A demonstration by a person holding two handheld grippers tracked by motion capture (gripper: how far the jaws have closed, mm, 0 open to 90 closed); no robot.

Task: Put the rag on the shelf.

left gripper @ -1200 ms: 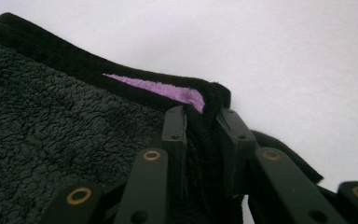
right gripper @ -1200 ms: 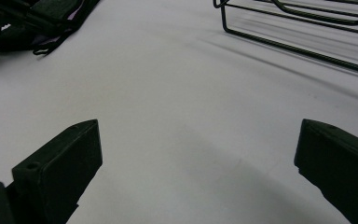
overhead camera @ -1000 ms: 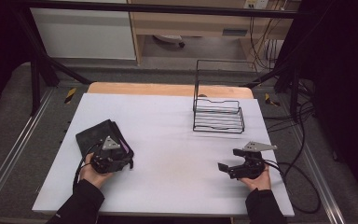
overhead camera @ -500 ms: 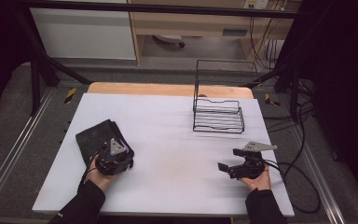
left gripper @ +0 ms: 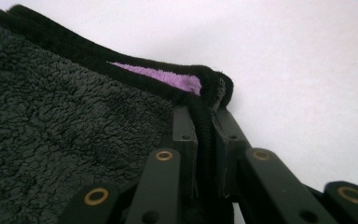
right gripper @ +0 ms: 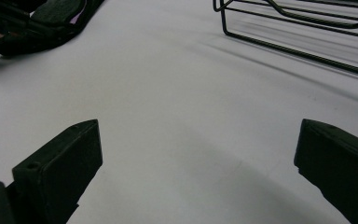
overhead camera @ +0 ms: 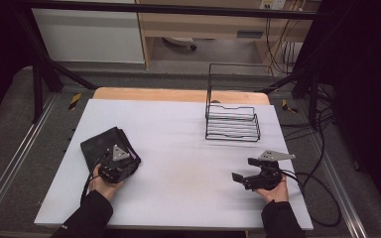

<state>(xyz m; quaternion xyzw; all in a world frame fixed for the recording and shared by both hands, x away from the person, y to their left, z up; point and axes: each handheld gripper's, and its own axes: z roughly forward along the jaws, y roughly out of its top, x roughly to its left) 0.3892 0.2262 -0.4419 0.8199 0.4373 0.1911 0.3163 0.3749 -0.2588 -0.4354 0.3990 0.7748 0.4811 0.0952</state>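
Observation:
A folded black fleece cloth (overhead camera: 100, 147) with a purple inner face lies on the left of the white table (overhead camera: 178, 148). My left gripper (overhead camera: 115, 163) sits over its near right corner; its jaws have just been closing and now pinch the cloth's thick hem (left gripper: 205, 126). The purple lining (left gripper: 168, 77) shows where the top layer lifts. My right gripper (overhead camera: 245, 177) rests low on the table at the right, pointing left, jaws wide open with nothing between them (right gripper: 196, 154).
A black wire rack (overhead camera: 232, 119) stands at the back right of the table, seen also in the right gripper view (right gripper: 303, 28). Cables (overhead camera: 322, 183) trail off the table's right edge. Bare white tabletop lies between the two grippers.
My left gripper has shifted slightly forward over the cloth's corner and its jaws have closed on the hem. The right gripper has stayed still.

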